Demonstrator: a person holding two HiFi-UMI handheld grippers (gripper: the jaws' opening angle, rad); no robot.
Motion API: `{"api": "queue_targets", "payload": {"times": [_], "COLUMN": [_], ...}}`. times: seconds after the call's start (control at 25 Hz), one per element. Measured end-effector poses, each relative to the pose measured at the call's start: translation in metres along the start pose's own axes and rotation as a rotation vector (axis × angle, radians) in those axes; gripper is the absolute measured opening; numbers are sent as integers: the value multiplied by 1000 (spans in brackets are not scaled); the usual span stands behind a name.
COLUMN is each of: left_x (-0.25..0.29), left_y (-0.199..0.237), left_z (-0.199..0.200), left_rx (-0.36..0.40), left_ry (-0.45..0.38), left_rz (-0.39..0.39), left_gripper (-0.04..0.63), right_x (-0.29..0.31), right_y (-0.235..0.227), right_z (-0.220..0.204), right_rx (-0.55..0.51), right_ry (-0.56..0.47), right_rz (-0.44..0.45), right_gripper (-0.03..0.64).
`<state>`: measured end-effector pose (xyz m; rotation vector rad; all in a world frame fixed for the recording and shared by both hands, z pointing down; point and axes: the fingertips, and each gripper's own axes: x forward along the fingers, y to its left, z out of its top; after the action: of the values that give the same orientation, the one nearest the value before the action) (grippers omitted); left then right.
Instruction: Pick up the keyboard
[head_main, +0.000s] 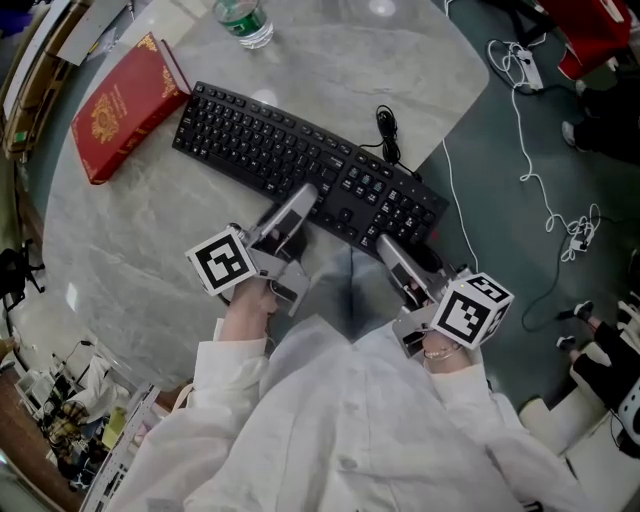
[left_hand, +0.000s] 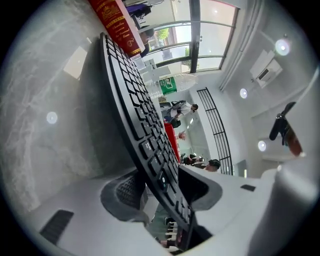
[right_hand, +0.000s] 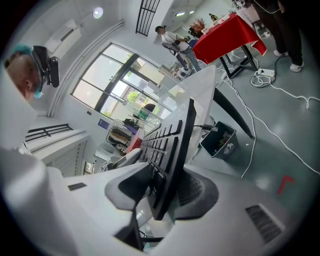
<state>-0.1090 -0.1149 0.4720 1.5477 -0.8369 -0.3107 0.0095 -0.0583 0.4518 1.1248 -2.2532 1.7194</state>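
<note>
Keyboard (head_main: 290, 150), black and corded, lies slantwise across the middle of the head view on the pale marble table (head_main: 130, 250). My left gripper (head_main: 303, 200) pinches its near long edge, one jaw over the keys and one underneath. My right gripper (head_main: 392, 252) clamps the same edge further right in the same way. It may be tipped off the marble, though I can't be sure. A red book (head_main: 125, 105) sits at upper left, just beside the keyboard's end, and a plastic bottle (head_main: 243, 20) stands at the top edge.

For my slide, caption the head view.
Left hand-held gripper and right hand-held gripper grip the keyboard; red book alongside.
</note>
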Motion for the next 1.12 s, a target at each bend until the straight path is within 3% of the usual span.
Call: {"api": "queue_targets", "payload": {"times": [0.68,1.12], "left_x": [4,2], "left_y": [1,-2], "left_z": [-2,0], "left_rx": [-1,28], "left_ry": [35,-14], "left_rz": [-31,-54], "left_gripper": [164,149], "right_x": [1,0], "right_y": [-3,-1], "right_z": [2,1], "right_rx": [-14,-19], "right_ry": [12,-2], "right_rz": [-6,12], "right_gripper": [167,167]}}
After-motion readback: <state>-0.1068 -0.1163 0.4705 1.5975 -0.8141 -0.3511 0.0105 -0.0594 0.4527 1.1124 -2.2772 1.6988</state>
